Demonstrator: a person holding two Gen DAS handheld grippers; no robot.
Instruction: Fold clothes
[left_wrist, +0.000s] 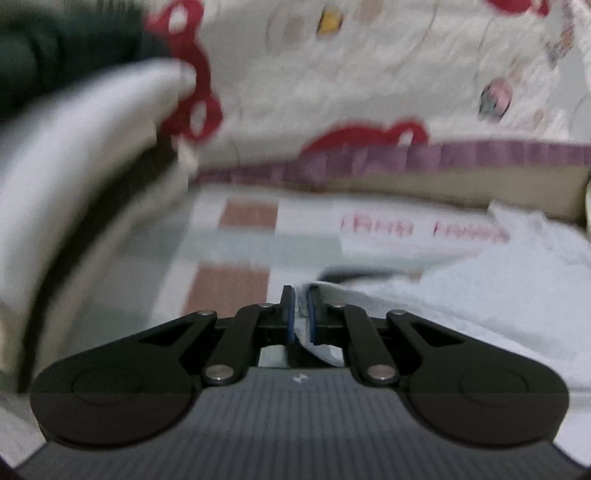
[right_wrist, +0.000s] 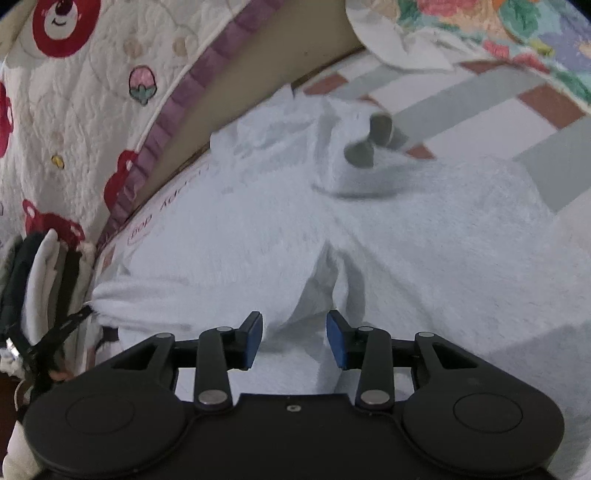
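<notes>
A pale blue-white fleecy garment (right_wrist: 388, 229) lies spread on the bed sheet and fills most of the right wrist view; it also shows at the right of the left wrist view (left_wrist: 498, 280). My left gripper (left_wrist: 301, 312) is shut on an edge of this garment, with cloth pinched between the blue pads. It also shows in the right wrist view (right_wrist: 79, 317) at the garment's left corner. My right gripper (right_wrist: 294, 341) is open, its jaws on either side of a raised fold in the garment. A grey bow (right_wrist: 373, 142) sits on the garment's far part.
A checked sheet (left_wrist: 236, 243) with pink and grey squares covers the bed. A quilt (right_wrist: 74, 122) with red bears and a purple frill hangs behind. A stack of folded clothes (left_wrist: 74, 166) stands at the left. A flowered cloth (right_wrist: 517, 33) lies at the far right.
</notes>
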